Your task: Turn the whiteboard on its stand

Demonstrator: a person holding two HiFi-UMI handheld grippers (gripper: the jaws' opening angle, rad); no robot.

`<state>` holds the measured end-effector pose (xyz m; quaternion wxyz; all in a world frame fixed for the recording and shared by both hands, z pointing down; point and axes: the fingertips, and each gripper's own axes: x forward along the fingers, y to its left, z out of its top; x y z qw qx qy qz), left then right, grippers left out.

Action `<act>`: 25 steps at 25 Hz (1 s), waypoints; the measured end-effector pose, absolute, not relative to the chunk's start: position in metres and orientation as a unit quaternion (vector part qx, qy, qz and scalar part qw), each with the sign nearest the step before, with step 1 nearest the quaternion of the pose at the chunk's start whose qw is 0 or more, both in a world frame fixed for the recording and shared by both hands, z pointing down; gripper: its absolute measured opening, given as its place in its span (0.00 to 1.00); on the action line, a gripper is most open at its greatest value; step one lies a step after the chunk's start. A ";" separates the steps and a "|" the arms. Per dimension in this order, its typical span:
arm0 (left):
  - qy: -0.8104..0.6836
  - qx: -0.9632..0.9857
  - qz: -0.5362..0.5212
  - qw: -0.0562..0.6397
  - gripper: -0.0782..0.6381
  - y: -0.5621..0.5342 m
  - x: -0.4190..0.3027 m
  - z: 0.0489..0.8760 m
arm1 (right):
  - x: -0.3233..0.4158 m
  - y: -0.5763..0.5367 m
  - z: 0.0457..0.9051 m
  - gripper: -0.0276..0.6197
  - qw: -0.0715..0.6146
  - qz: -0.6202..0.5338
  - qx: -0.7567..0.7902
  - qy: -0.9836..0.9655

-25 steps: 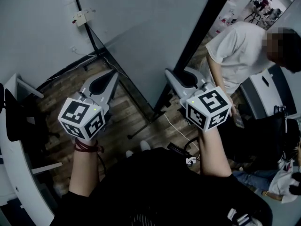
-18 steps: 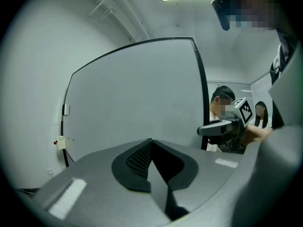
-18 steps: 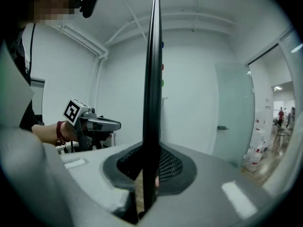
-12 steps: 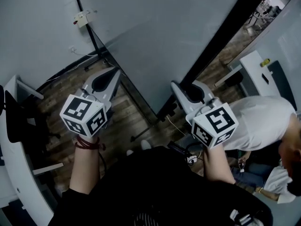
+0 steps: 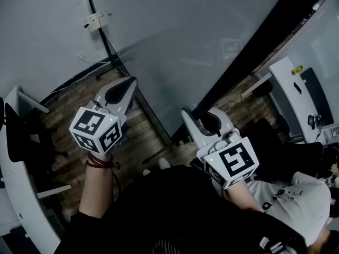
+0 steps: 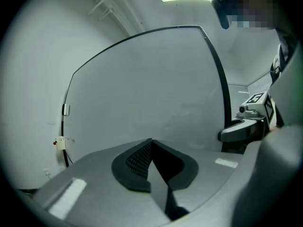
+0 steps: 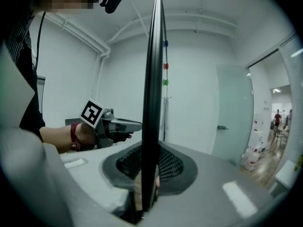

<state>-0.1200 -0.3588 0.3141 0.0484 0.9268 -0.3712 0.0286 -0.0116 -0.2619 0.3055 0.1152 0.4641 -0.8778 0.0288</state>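
The large pale-grey whiteboard [image 5: 196, 41] [image 6: 151, 89] in its black frame is running off the top edge of the head view. The lower part of its stand is disappearing behind the two grippers and the wearer's dark clothing, so how it is meeting the brown plank floor [image 5: 69, 110] is hard to make out. At the left, a thin black upright [image 5: 107, 45] carrying a small white box [image 5: 95, 20] is standing just beside the board's left edge. The left gripper [image 5: 128, 83] [image 6: 151, 143], on a bare forearm with a red band [image 5: 99, 163] at the wrist, is reaching forward and up toward the board's lower left part. Its jaws are pressing together at the tips with nothing between them; whether those tips are touching the board cannot be told. The right gripper [image 5: 200, 118] [image 7: 150, 160] is reaching up at the board's lower right edge. Its jaws are opening, with the black frame [image 7: 151, 79] standing edge-on between them and the dark mesh pads [image 7: 173, 164] lying against both its sides. At the lower right corner, a person in a white shirt [image 5: 296, 194] is being cut off by the picture's edge.
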 end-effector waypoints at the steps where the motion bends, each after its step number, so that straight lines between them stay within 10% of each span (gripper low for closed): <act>1: -0.371 0.927 0.029 0.049 0.12 -0.359 -0.121 0.315 | -0.015 -0.262 0.304 0.15 0.115 0.027 0.463 -0.879; 25: -0.396 0.916 0.019 0.053 0.12 -0.352 -0.176 0.313 | -0.078 -0.337 0.308 0.18 0.118 0.014 0.446 -0.887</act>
